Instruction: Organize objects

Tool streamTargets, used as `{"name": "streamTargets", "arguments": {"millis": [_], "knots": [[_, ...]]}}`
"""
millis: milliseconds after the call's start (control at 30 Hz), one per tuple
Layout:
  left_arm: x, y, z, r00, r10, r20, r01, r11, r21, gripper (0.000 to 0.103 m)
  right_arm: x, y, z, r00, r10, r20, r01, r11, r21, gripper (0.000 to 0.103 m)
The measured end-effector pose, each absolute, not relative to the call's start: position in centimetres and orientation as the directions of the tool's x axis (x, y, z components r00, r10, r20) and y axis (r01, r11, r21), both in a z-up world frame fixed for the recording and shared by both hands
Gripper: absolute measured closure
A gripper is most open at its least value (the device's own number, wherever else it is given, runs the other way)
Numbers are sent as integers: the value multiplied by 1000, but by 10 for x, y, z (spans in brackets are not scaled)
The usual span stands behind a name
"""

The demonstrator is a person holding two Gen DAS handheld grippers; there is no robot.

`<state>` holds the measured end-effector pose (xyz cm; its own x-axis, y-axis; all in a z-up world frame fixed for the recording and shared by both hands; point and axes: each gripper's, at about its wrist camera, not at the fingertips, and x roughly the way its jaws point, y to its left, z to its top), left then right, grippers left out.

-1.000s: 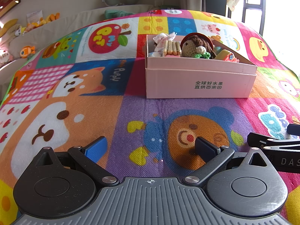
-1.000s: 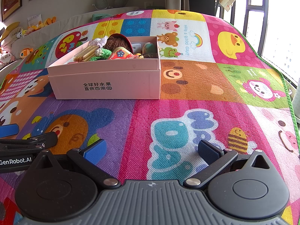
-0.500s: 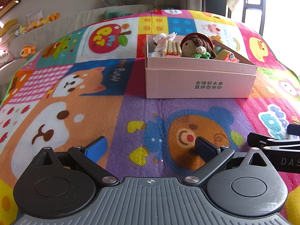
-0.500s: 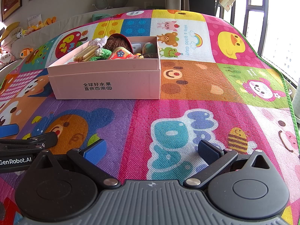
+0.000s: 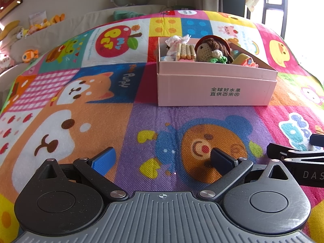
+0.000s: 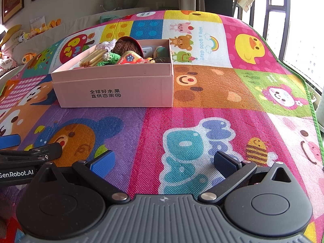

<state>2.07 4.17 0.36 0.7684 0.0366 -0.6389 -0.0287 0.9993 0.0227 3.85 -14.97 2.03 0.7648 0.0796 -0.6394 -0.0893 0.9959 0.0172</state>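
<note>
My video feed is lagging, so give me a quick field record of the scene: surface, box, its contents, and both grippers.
surface: colourful cartoon play mat
box: pink cardboard box, open, standing on the mat
contents: crocheted doll, tan sticks, green crochet piece, red-and-yellow toy; the rest is unclear
left gripper: open, empty, low over the mat, short of the box
right gripper: open, empty, beside the left gripper

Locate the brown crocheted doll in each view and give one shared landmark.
Left wrist: brown crocheted doll upper centre-right, inside the pink cardboard box.
Right wrist: doll upper centre-left, in the same box.
Shared landmark: black printed characters on the box front.
</note>
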Motion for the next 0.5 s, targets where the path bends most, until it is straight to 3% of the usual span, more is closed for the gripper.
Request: {"name": "streamTargets", "arguments": {"millis": [500], "knots": [[21, 42, 4, 769, 35, -639, -30, 999, 19, 1, 40, -151, 20, 765, 81, -639, -89, 996, 19, 0]]}}
